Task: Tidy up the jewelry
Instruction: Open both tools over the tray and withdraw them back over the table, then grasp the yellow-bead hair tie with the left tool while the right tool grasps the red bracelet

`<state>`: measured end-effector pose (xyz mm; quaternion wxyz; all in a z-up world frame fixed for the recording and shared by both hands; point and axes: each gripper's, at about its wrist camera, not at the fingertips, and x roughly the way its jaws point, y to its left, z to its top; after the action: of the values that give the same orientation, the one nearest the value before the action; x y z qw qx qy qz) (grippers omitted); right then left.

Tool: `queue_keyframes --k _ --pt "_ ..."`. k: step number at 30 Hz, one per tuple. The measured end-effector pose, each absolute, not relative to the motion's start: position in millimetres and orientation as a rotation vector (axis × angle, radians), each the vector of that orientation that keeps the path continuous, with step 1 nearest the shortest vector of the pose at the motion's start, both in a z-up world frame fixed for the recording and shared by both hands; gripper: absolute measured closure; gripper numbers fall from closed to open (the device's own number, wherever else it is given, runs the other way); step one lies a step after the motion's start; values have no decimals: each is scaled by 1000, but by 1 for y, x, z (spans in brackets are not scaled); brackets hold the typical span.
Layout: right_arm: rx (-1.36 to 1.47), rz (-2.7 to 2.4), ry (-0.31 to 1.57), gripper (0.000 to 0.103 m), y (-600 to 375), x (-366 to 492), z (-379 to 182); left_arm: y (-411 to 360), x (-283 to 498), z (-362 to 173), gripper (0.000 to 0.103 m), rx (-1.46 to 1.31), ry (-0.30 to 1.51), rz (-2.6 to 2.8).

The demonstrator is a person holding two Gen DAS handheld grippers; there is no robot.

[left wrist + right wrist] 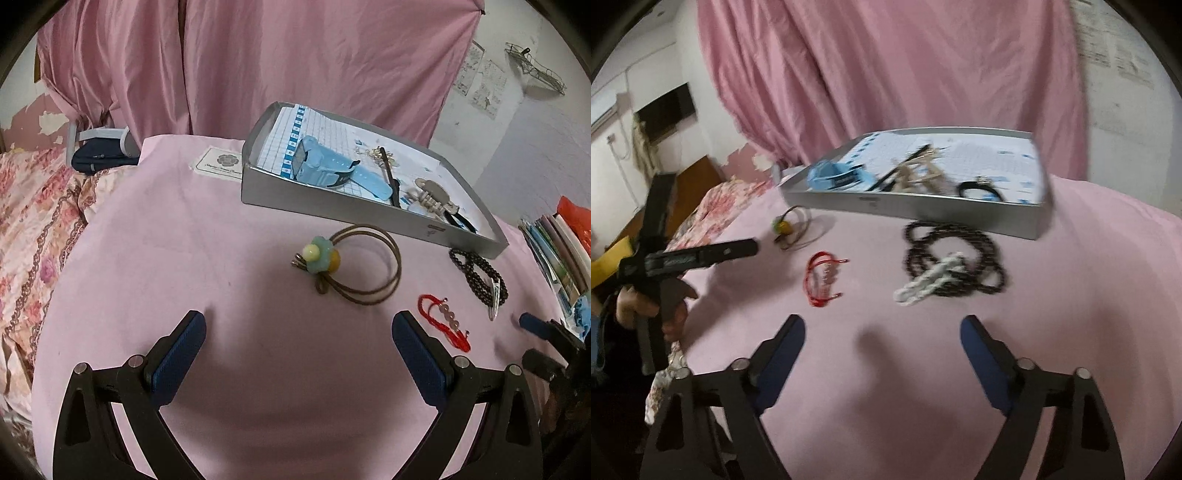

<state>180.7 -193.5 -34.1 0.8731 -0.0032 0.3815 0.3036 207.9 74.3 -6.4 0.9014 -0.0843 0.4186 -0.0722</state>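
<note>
While a brown hair tie (354, 264), red bracelet (441, 321) and black beads (955, 258) lie before the grey tray (332, 206), both grippers, left (299, 354) and right (882, 347), hover low in frame, released.

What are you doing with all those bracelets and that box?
A person is tidying jewelry into a grey tray on a pink cloth. Both grippers are open and hold nothing: the left gripper faces the hair tie, the right gripper faces the black beads. The red bracelet lies between them. A blue watch and some other pieces are already in the tray.
</note>
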Motion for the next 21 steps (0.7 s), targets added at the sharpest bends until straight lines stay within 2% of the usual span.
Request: queue_keyframes --k 6,10,14,18,20,21 --pt "-112 712 806 43 -155 182 -35 75 223 -4 5 -159 874 -174" --pt "-190 743 809 46 -131 188 -35 74 235 0 10 -137 868 -213" --pt "-234 740 821 49 -117 200 -37 72 252 3 28 -114 879 -262" --pt "-256 730 840 52 -108 211 -40 69 267 2 36 -105 902 -312" --pt "-272 725 849 55 -105 213 -43 68 272 -1 49 -104 922 -325" --pt "-280 725 852 55 -102 214 -44 68 273 -2 50 -101 929 -328"
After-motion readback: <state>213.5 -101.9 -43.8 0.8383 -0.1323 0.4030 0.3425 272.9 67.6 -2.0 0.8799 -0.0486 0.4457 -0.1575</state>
